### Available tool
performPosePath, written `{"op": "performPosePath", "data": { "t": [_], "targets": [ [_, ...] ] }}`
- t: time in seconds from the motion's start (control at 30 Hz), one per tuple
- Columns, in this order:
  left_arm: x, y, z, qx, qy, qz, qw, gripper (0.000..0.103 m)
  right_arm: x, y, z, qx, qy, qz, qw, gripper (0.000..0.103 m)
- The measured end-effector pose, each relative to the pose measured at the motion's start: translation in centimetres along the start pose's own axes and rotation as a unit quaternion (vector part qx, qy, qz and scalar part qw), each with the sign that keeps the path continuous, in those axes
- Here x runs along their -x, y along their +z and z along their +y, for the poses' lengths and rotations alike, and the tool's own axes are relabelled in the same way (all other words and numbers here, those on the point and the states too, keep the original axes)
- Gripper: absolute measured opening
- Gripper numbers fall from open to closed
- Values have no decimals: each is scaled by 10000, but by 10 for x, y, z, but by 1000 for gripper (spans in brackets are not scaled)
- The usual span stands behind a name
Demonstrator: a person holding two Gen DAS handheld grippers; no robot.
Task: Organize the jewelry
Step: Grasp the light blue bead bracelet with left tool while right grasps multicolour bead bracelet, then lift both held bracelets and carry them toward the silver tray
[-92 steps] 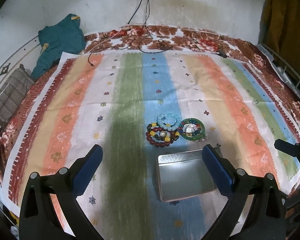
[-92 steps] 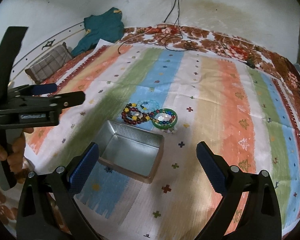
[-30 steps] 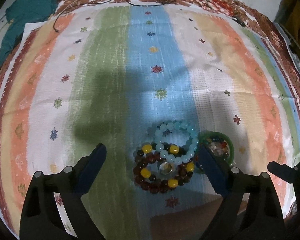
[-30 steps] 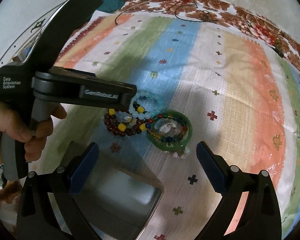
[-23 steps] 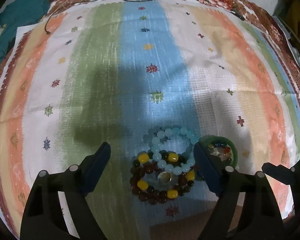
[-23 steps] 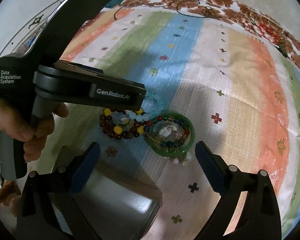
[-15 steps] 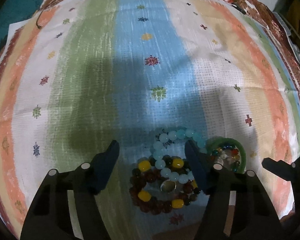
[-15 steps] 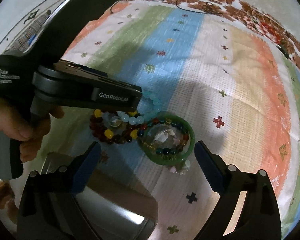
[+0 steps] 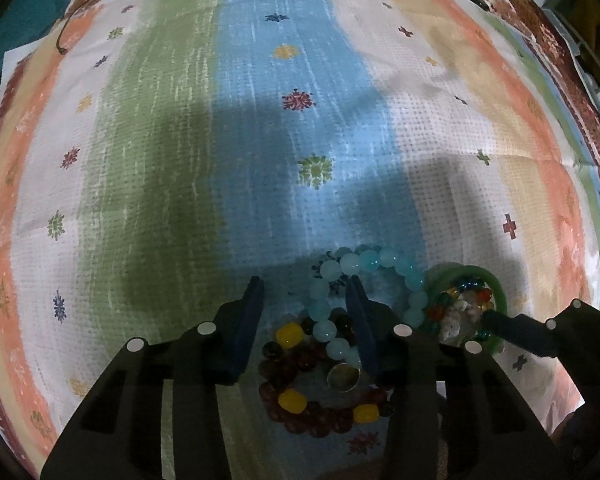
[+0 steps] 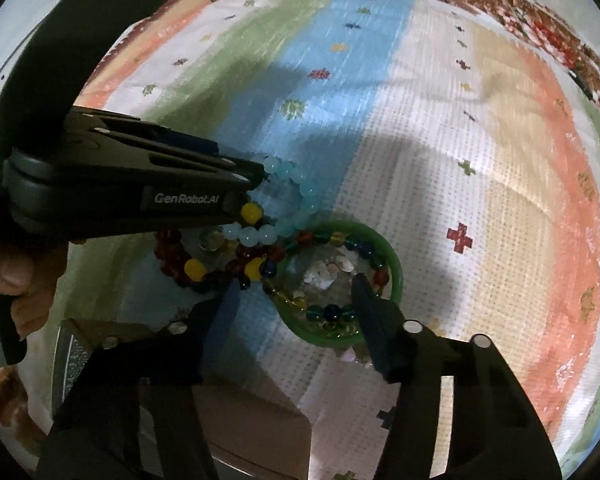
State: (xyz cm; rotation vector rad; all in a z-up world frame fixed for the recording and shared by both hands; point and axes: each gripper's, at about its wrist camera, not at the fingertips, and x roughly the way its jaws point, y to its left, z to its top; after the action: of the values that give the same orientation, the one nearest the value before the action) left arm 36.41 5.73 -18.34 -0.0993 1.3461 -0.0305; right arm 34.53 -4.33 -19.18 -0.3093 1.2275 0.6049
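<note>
Pickup step: left gripper half-spread, straddling pale blue bead bracelet; right gripper spread over green bangle. Next: pinch, lift.

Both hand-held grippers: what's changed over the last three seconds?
Both have dropped toward the pile and narrowed. The left hand-held gripper now straddles the pale blue bead bracelet; the right hand-held gripper brackets the green bangle. Nothing is gripped yet. The jewelry and metal tin haven't moved.
</note>
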Motion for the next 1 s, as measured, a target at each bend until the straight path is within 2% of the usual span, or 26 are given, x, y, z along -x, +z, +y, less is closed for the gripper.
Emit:
{"op": "performPosePath", "data": {
  "t": [0.13, 0.2, 0.23, 0.37, 0.47, 0.77, 1.0],
  "targets": [
    [-4, 0, -5, -38, 31, 25, 10000, 22, -5, 2, 2, 28, 7, 61, 10000, 39],
    [-4, 0, -6, -32, 7, 28, 10000, 16, -8, 3, 2, 57, -7, 98, 9999, 27],
    [-5, -1, -6, -32, 22, 35, 10000, 11, -9, 3, 2, 48, 19, 123, 9999, 24],
    [-6, -2, -9, -44, 66, 2, 10000, 11, -9, 2, 0, 6, 66, 107, 9999, 20],
    [-1, -4, -7, -5, 81, -57, 10000, 11, -4, 0, -1, -36, 123, 34, 9999, 11],
    [22, 1, -17, 25, 42, -301, 9995, 11, 12, 1, -8, -151, 191, -162, 9996, 11],
    [41, -1, -17, 78, 21, -459, 9989, 11, 38, -3, -15, -304, 146, -511, 9981, 11]
  ]
}}
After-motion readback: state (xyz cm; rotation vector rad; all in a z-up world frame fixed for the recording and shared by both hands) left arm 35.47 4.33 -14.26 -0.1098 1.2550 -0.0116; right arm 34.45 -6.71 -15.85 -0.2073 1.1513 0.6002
